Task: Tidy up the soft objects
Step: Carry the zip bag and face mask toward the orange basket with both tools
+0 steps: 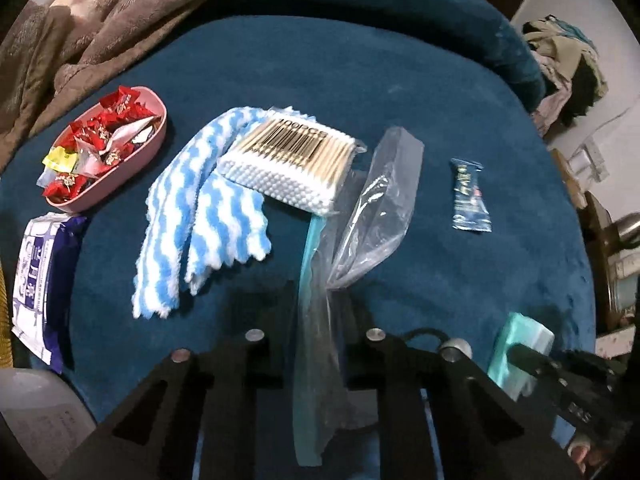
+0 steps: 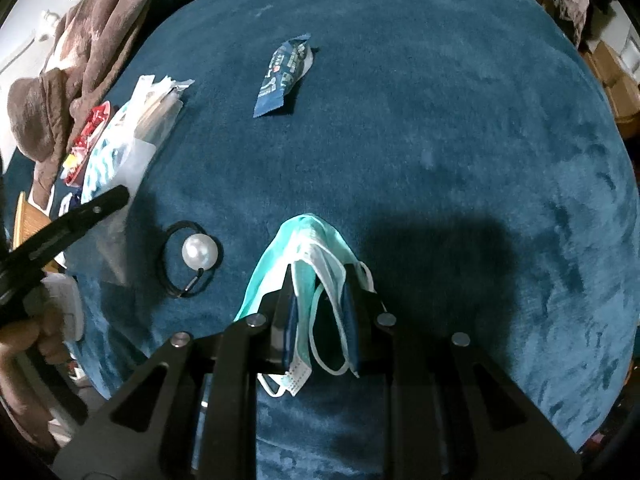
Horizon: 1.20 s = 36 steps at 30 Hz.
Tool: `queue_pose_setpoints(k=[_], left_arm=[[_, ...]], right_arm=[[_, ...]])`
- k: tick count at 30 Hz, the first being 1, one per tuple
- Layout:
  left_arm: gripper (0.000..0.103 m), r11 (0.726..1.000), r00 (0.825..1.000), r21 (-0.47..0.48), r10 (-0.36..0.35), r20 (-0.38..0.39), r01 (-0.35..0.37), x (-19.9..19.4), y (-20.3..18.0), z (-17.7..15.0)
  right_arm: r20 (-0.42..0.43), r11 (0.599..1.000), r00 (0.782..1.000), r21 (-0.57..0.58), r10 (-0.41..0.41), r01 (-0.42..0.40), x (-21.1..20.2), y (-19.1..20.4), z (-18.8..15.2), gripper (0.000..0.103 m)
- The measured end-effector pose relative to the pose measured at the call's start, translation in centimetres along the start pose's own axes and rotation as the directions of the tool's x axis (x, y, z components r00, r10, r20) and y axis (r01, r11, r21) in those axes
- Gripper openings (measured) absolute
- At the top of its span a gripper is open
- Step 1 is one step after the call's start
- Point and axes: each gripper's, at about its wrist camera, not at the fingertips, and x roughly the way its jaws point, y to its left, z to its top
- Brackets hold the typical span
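My left gripper (image 1: 318,292) is shut on a clear zip bag (image 1: 360,216) with a teal seal strip; the bag hangs open toward the middle of the blue cushion. A blue-and-white striped cloth (image 1: 200,216) lies left of it, with a pack of cotton swabs (image 1: 292,160) on its top end. My right gripper (image 2: 318,280) is shut on a folded teal face mask (image 2: 304,248) just above the cushion. The mask also shows in the left wrist view (image 1: 520,352). The left gripper also shows in the right wrist view (image 2: 72,224).
A pink tray (image 1: 132,160) of red candies sits far left, a tissue pack (image 1: 40,280) below it. A small blue sachet (image 1: 470,196) (image 2: 284,76) lies to the right. A black hair tie with a pearl (image 2: 198,254) lies left of the mask. A brown blanket (image 1: 100,20) covers the back left.
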Motion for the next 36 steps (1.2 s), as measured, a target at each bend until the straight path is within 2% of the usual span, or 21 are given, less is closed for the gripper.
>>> queue_pose_setpoints(k=[3, 7, 15, 20, 31, 36], left_arm=[[0.015, 0.999, 1.000, 0.020, -0.029, 0.002, 0.029, -0.9, -0.1, -0.1], [0.016, 0.997, 0.998, 0.030, -0.067, 0.022, 0.066, -3.0, -1.2, -0.8], [0.015, 0.991, 0.986, -0.015, -0.134, 0.096, 0.136, -8.0, -0.2, -2.1], [0.016, 0.989, 0.979, -0.042, -0.131, 0.158, 0.139, -10.9, 0.8, -2.6], [0.015, 0.988, 0.964, -0.115, -0.072, 0.257, 0.104, -15.6, 4.3, -3.5], [0.016, 0.983, 0.950, -0.152, -0.048, 0.308, 0.099, -17.7, 6.2, -4.0]], right_arm=[[0.018, 1.000, 1.000, -0.016, -0.010, 0.010, -0.4, 0.4, -0.1, 0.019], [0.033, 1.000, 0.999, -0.020, 0.016, -0.015, -1.2, 0.5, -0.4, 0.018], [0.073, 0.998, 0.996, -0.033, 0.058, -0.055, -3.6, 1.6, -0.7, 0.018], [0.100, 0.995, 0.992, -0.074, 0.074, -0.067, -5.2, 3.4, -0.7, 0.018], [0.144, 0.978, 0.985, -0.195, 0.100, -0.071, -7.8, 9.4, 0.3, 0.018], [0.151, 0.964, 0.981, -0.255, 0.120, -0.078, -8.5, 12.6, 0.5, 0.018]])
